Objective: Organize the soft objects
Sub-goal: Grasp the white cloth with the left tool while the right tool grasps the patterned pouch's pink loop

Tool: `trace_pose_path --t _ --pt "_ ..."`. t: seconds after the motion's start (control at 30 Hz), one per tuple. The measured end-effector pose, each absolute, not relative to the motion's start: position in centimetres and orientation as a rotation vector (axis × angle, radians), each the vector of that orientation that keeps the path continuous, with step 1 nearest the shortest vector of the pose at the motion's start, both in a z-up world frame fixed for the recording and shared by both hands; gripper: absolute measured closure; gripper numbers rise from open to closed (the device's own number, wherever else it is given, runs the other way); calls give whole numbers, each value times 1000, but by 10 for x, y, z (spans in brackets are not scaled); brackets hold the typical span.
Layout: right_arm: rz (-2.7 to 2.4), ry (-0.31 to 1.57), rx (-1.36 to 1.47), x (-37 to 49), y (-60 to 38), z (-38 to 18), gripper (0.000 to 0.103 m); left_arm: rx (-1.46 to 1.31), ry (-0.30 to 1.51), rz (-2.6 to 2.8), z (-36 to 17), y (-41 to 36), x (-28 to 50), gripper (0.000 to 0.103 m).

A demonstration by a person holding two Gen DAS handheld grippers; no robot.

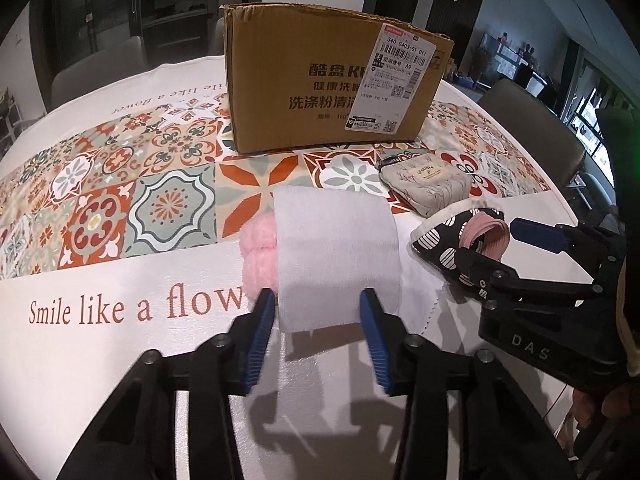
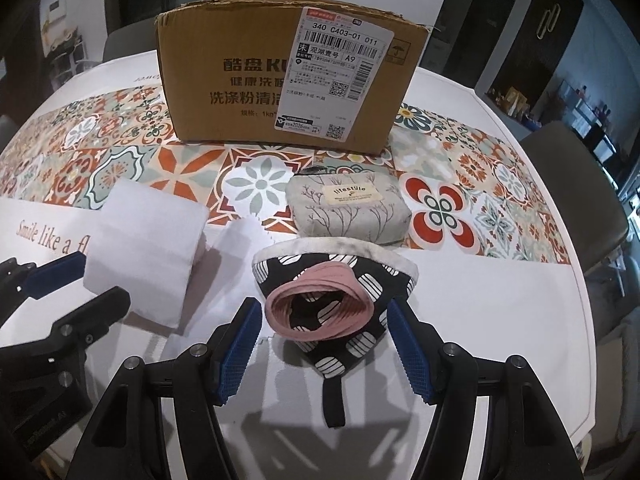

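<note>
A white folded towel (image 1: 336,256) lies on the table, over part of a fluffy pink item (image 1: 258,258). My left gripper (image 1: 317,312) is open with its blue pads on either side of the towel's near end; the towel also shows in the right wrist view (image 2: 144,252). A black-and-white patterned oven mitt (image 2: 340,280) with a coiled pink band (image 2: 320,304) on it lies in front of my right gripper (image 2: 322,320), which is open around its near end. A grey "lifestyle" pouch (image 2: 348,210) lies behind the mitt.
An open cardboard box (image 2: 288,84) with a shipping label stands at the back of the table. The patterned tablecloth (image 1: 120,184) covers the round table. Grey chairs (image 2: 580,192) stand around it. A sheet of white tissue (image 2: 244,236) lies between towel and mitt.
</note>
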State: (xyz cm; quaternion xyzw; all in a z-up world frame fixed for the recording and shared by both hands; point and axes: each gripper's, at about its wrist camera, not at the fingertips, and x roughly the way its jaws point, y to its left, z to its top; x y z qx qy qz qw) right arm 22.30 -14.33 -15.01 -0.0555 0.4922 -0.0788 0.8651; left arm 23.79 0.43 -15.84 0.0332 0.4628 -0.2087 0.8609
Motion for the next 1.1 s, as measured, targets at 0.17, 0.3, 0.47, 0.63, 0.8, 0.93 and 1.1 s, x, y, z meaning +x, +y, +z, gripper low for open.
trace_pose_path --t 0.17,0.3,0.47,0.63,0.8,0.93,1.1 --pt "-146 1028 -129 226 -142 -153 37 66 973 -434 -158 3 239 83" --pt "-128 1031 -114 227 -141 -154 38 76 966 -428 -156 2 237 90" --pt "-118 1040 -99 228 -144 -156 67 87 948 -430 -150 0 234 96" --pt "-99 1047 -84 226 -146 -156 88 88 926 -439 -145 -4 231 98" --pt "-77 1039 -68 224 -149 -152 93 85 905 -435 -138 -9 229 99" --pt "-66 1021 -57 221 -153 -145 94 84 886 -425 -132 -12 226 99" --pt "-47 990 -54 218 -155 -134 94 75 861 -416 -124 -16 224 99"
